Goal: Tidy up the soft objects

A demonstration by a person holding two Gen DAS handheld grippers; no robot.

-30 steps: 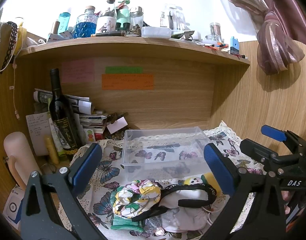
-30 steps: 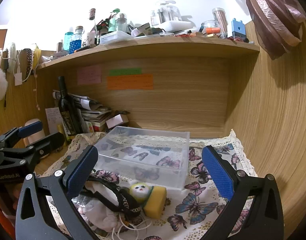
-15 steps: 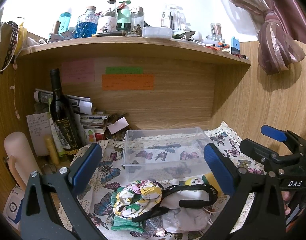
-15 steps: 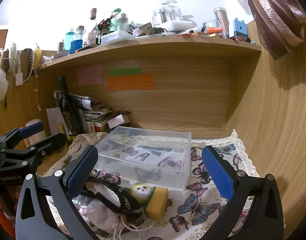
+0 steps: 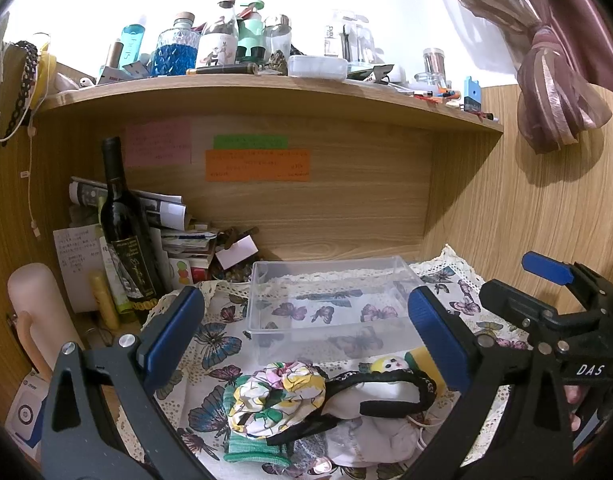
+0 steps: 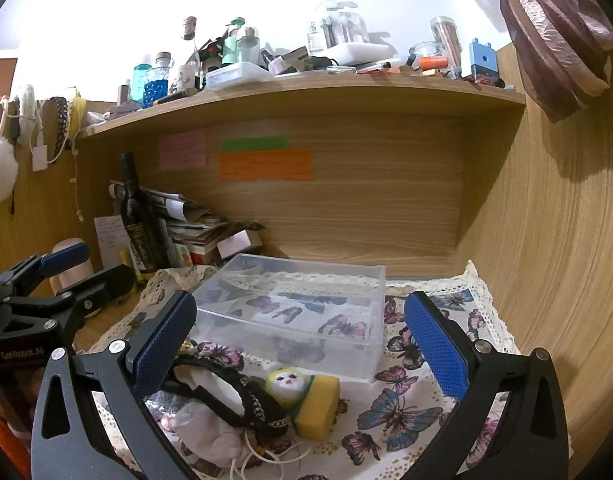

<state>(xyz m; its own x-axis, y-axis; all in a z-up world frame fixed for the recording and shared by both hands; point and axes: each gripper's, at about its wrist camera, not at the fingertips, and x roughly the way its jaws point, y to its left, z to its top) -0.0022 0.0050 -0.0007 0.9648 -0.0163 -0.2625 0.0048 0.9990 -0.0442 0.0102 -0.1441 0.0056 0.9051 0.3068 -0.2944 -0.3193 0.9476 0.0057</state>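
The left hand-held gripper [image 5: 304, 334] hangs over the near end of the pile with its blue pads spread wide and nothing between them; the right hand-held gripper [image 6: 300, 340] is just the same, jaws wide apart, empty, parked just to the right of the other one; neither is touching anything.

The soft stuff sits in a heap on the butterfly cloth [image 6: 402, 412] that covers the counter, right in front of a clear plastic box [image 5: 326, 300]; the box has nothing in it, you see the butterflies straight through the bottom. In the heap: a floral scrunchie [image 5: 278, 398] on the left, lying on top of a green knit piece [image 5: 254, 450]; a black headband [image 6: 242, 392] draped over a white cloth bundle [image 6: 214, 428]; a little yellow plush with a white cat face [image 6: 302, 394] on the right side, close to the box's front wall, can't tell if it actually touches; some thin white cord [image 6: 266, 456] trails out at the front.

Off to the left there's a dark wine bottle [image 5: 124, 236] standing upright next to a messy stack of papers [image 5: 174, 232]; sticky notes [image 5: 256, 164] in pink, green and orange on the wooden back panel; the shelf [image 5: 266, 92] above is crammed with bottles and jars; a pinkish curtain [image 5: 554, 92] is tied up at the top right.
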